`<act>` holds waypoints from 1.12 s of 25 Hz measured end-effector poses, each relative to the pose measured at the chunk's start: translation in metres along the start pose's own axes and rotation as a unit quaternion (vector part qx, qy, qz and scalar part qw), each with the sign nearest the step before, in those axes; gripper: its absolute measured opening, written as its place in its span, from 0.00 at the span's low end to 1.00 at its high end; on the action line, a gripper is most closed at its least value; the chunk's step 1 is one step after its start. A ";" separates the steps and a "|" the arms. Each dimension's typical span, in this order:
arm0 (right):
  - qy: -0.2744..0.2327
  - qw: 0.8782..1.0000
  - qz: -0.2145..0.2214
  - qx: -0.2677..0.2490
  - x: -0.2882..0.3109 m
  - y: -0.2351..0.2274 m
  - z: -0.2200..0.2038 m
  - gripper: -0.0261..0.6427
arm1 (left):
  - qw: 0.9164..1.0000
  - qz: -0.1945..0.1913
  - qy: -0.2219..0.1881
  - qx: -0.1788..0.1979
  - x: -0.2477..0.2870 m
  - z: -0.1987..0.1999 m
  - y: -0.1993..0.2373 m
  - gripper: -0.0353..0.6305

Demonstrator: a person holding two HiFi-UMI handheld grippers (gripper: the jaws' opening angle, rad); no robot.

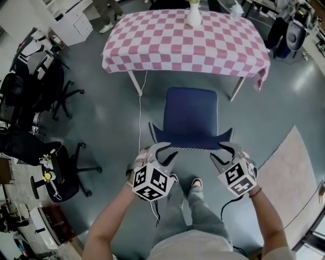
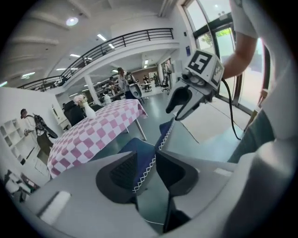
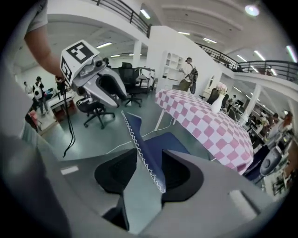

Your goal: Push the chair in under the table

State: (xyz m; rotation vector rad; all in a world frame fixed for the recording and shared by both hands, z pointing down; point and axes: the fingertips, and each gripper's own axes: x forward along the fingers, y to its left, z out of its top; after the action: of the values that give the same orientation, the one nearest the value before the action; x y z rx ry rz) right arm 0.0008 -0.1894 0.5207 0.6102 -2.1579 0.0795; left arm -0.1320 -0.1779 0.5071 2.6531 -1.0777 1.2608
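The blue chair stands pulled out in front of the table, which wears a pink and white checked cloth; the seat's front just reaches the table edge. Both of my grippers are at the top edge of the backrest, which has white zigzag stitching. My left gripper straddles its left corner, with the stitched edge between the jaws and a gap beside it. My right gripper straddles the right corner; its jaws stand wide around the edge without pressing. A white vase stands on the table.
Black office chairs crowd the left side, one close to my left arm. A pale rug lies on the right. A white cable runs down the floor left of the chair. My feet are right behind the backrest.
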 end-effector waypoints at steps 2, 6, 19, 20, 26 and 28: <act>0.024 0.999 0.004 -0.035 0.008 0.001 -0.006 0.26 | 0.999 -0.012 0.018 0.041 0.008 -0.006 -0.003 0.24; 0.062 0.994 0.019 -0.089 0.023 0.001 -0.011 0.26 | 0.992 -0.037 0.056 0.109 0.025 -0.017 -0.006 0.24; 0.132 0.981 0.029 -0.139 0.051 0.000 -0.033 0.26 | 0.976 -0.071 0.097 0.183 0.068 -0.030 -0.020 0.26; 0.135 0.981 0.031 -0.137 0.056 0.002 -0.031 0.26 | 0.975 -0.074 0.099 0.183 0.069 -0.034 -0.017 0.26; 0.145 0.979 0.029 -0.141 0.066 0.004 -0.035 0.24 | 0.973 -0.087 0.110 0.183 0.078 -0.041 -0.018 0.22; 0.142 0.979 0.025 -0.146 0.066 0.002 -0.034 0.22 | 0.973 -0.088 0.111 0.182 0.078 -0.040 -0.018 0.20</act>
State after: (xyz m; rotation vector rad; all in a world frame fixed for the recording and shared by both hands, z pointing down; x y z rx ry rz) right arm -0.0084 -0.2046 0.5934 0.3506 -1.8606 -0.1149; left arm -0.1141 -0.1979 0.5929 2.6785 -0.6143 1.8108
